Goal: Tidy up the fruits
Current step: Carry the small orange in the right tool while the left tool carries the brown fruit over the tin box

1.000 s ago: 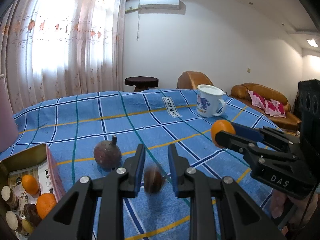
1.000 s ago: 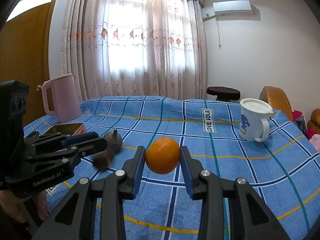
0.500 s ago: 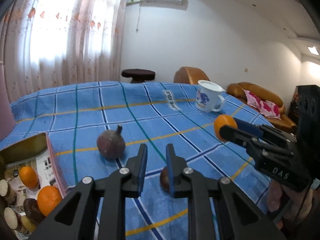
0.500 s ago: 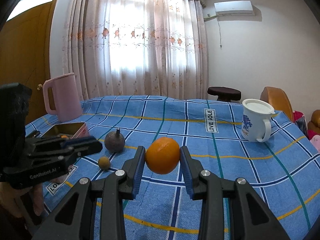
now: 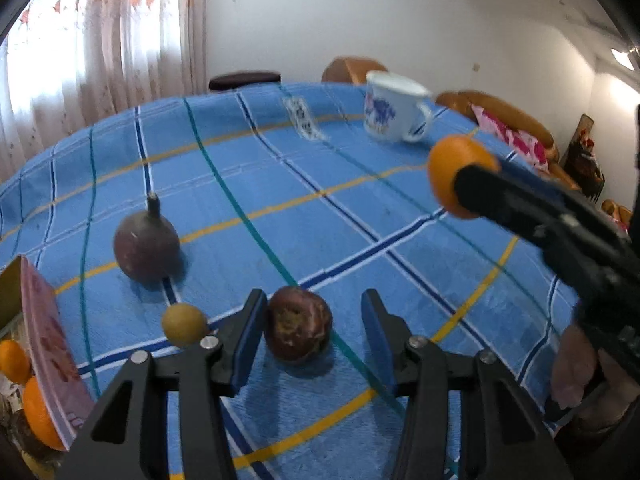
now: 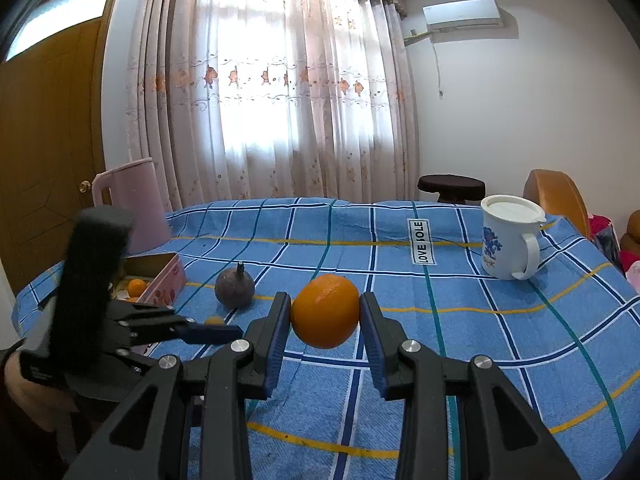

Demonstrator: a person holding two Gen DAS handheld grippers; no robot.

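The left gripper (image 5: 314,334) is sitting low over the blue checked tablecloth (image 5: 360,208) with its jaws spread wide around a mottled reddish-brown fruit (image 5: 298,329) — half a second ago those same jaws were drawn narrow and the fruit was lying just ahead of them, and a second ago a small blurred brown fruit was between the tips, so it appears the grip failed and the hand is now reopening for a fresh attempt. The left pad is sitting nearly against the fruit's side while the right pad is standing clear of it, so closing from here is likely to nudge the fruit sideways before it is caught. Just to the left of the gripper a small yellow-green round fruit (image 5: 185,324) is resting on the cloth, and beyond it a dark purple fruit with a stem (image 5: 146,246) is standing upright. At the left edge the pink-sided tin box (image 5: 48,344) is holding oranges (image 5: 14,360) already sorted. The right gripper (image 6: 325,316) is clamping an orange (image 6: 325,310) in the air above the table — unchanged over the last second, apparently waiting its turn at the box, with the white lidded mug (image 6: 510,242) and pink kettle (image 6: 134,204) standing well behind
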